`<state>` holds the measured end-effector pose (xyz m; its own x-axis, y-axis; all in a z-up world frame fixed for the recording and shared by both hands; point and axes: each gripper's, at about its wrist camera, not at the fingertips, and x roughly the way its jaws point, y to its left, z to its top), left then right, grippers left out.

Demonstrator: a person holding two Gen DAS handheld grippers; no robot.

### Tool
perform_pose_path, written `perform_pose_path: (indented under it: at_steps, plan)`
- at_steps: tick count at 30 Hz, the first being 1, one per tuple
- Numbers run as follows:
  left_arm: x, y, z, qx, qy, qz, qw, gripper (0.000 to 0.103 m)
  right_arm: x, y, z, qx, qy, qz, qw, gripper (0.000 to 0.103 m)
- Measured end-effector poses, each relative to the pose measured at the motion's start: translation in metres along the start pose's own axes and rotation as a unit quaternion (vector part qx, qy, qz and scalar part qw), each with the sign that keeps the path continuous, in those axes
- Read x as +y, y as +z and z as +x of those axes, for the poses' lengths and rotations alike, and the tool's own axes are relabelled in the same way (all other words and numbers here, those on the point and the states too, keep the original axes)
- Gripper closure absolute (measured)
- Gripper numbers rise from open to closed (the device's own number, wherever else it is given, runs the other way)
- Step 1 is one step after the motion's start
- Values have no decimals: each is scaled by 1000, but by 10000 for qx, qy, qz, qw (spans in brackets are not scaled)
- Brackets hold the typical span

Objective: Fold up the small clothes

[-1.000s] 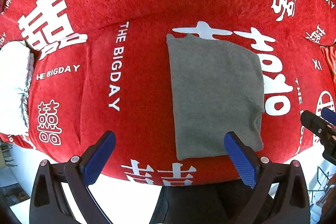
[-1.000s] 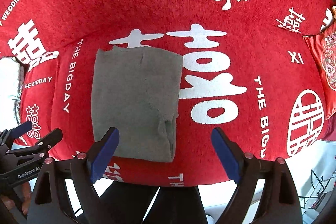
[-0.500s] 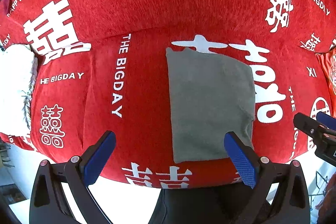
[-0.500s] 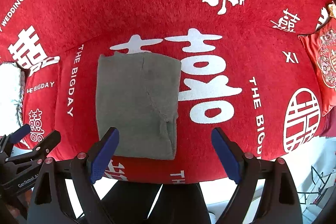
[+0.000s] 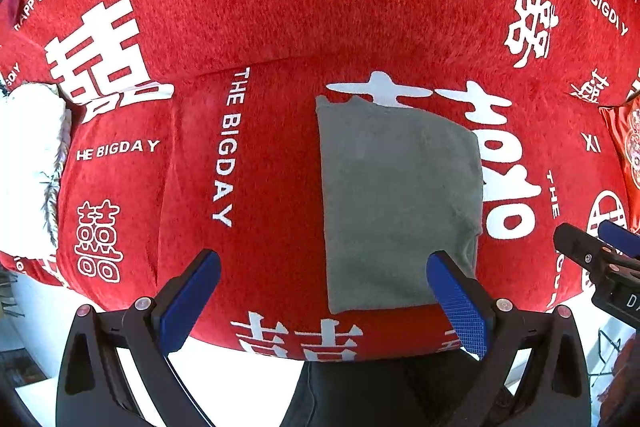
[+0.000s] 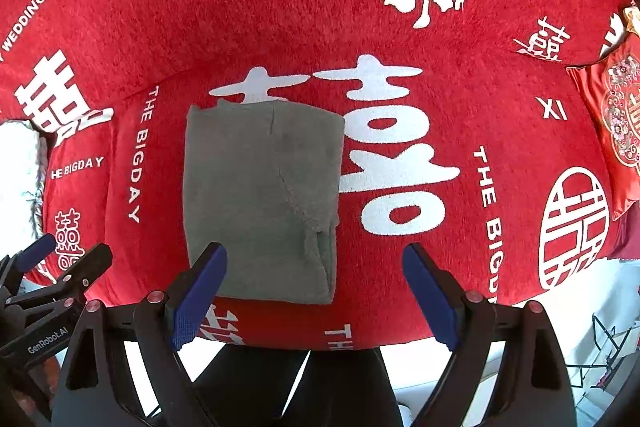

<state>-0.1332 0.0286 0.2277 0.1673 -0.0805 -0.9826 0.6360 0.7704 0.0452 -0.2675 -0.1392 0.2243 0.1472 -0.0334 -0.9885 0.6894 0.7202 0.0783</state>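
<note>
Hovering with jaws spread wide and empty, the left gripper (image 5: 320, 303) hangs just off the front edge of the red sofa seat (image 5: 272, 227), its blue pads (image 5: 458, 303) clamping nothing. The right gripper (image 6: 316, 291) does the same beside it, jaws equally apart, nothing between them. Both sit off the fabric, which I judge to mean the fold in hand is finished and the tools are held clear so as not to drag the cloth.

Beyond the fingertips lies the task's thing: one grey garment (image 5: 400, 203), folded into a neat upright rectangle on the seat cushion, its near edge close to the front edge of the seat and its far edge towards the crease where seat meets backrest. In the right wrist view the grey garment (image 6: 264, 203) shows a diagonal seam and a small overlapped flap near its right side, so it is layered, not a single sheet. It lies flat, probably so the layers stay stacked.

Counted: two grippers, one grey garment, one white fluffy item (image 5: 28, 163) at the left end of the seat, one embroidered red cushion (image 6: 612, 131) at the right end.
</note>
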Motion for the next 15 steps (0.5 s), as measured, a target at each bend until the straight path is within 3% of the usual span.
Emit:
perform_pose_path:
  at_steps: [15]
  plan:
    - [1, 0, 0, 11, 38, -65, 10000, 0, 2, 0, 1, 15, 4, -42, 10000, 12]
